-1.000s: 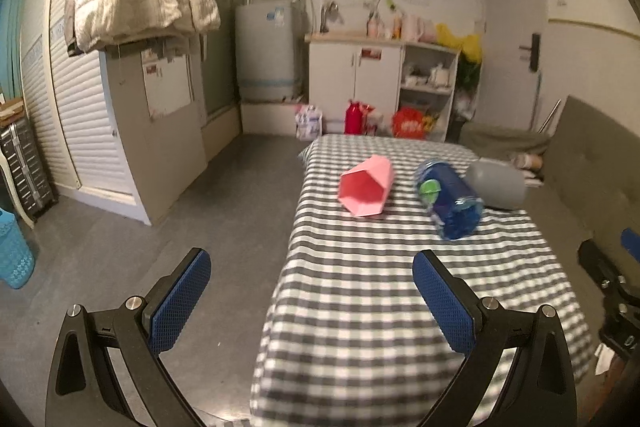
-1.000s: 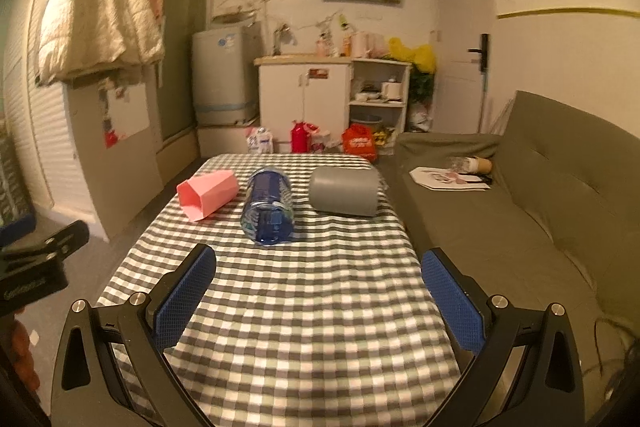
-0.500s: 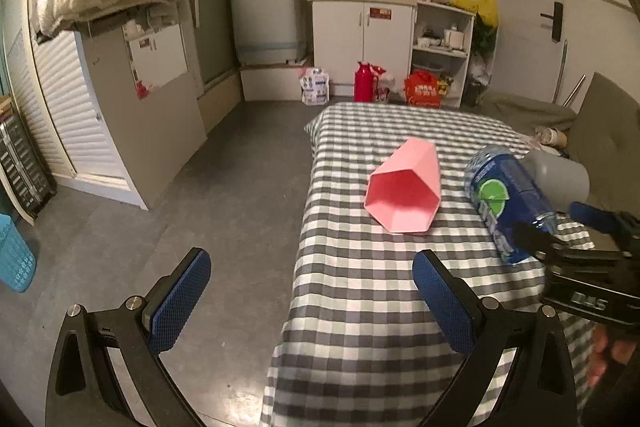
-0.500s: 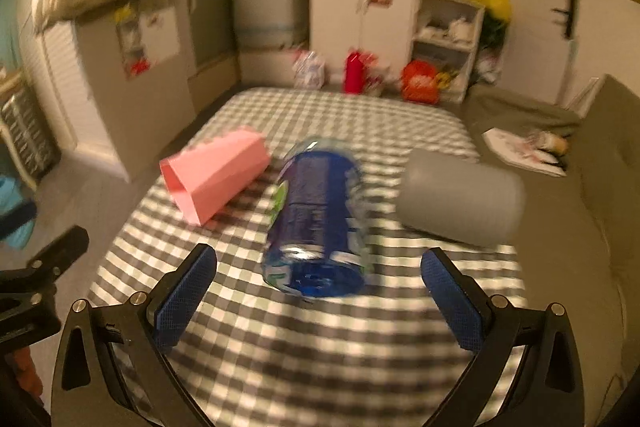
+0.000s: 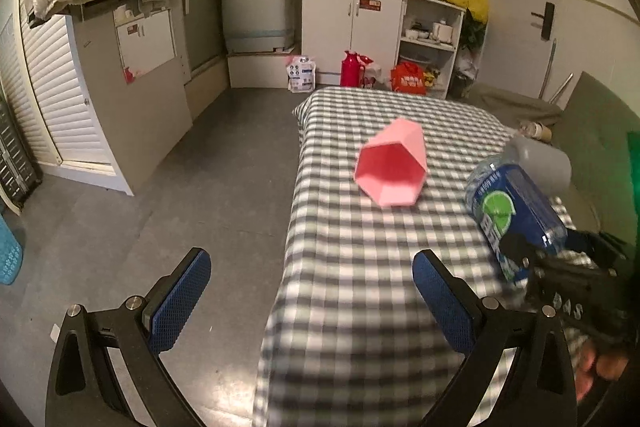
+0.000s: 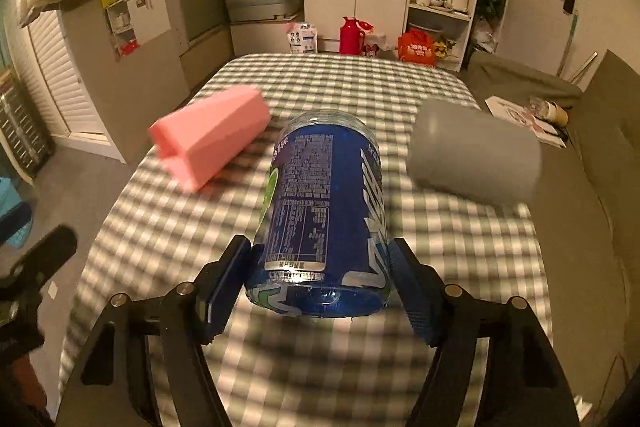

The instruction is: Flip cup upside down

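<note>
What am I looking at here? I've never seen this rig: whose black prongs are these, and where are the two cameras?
No robot: a person holds a two-finger gripper in each hand, each carrying a fisheye camera looking along its fingers. On the checkered table three containers lie on their sides: a pink cup, a blue-labelled clear cup and a grey cup. In the right wrist view, the right gripper has its fingers against both sides of the blue cup's near end. In the left wrist view, the left gripper is open, holding nothing, back from the pink cup.
</note>
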{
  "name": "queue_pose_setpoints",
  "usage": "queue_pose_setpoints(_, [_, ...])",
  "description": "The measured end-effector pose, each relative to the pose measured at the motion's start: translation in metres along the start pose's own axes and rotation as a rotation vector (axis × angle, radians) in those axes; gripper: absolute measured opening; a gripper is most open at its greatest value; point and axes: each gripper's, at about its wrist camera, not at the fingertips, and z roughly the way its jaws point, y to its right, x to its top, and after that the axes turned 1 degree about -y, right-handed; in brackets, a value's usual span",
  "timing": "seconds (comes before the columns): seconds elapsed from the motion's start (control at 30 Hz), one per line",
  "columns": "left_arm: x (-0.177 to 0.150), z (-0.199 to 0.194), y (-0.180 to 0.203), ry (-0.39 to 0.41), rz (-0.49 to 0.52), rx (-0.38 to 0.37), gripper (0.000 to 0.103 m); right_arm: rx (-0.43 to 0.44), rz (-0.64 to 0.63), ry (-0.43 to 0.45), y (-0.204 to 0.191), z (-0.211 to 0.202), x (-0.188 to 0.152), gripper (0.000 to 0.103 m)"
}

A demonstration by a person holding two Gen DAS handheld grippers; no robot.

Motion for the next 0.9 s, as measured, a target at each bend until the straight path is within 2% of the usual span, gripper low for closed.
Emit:
queue_pose_setpoints(0.33, [-0.039, -0.052, -0.005, -0.049, -0.001, -0.018, 0.103, 0.018, 0.032, -0.039, -0.035, -0.079, -0.102, 0.071])
queue_pose_setpoints(0.5, [-0.041, -0.07, -0.003, -0.069, 0.0, -0.015, 0.103, 0.073, 0.052, -0.06, -0.033, -0.089, -0.099, 0.073])
queue_pose_setpoints(0.6, [-0.033, -0.082, 0.001, -0.065, 0.027, 0.0, 0.103, 0.102, 0.075, -0.032, -0.025, -0.109, -0.097, 0.089])
queue_pose_setpoints(0.7, [-0.026, -0.089, 0.009, -0.054, 0.041, 0.006, 0.103, 0.131, 0.078, -0.009, -0.02, -0.13, -0.102, 0.09])
queue_pose_setpoints(0.9, [-0.018, -0.085, 0.056, -0.108, 0.109, -0.049, 0.103, 0.026, 0.121, 0.008, 0.036, -0.154, -0.102, 0.09])
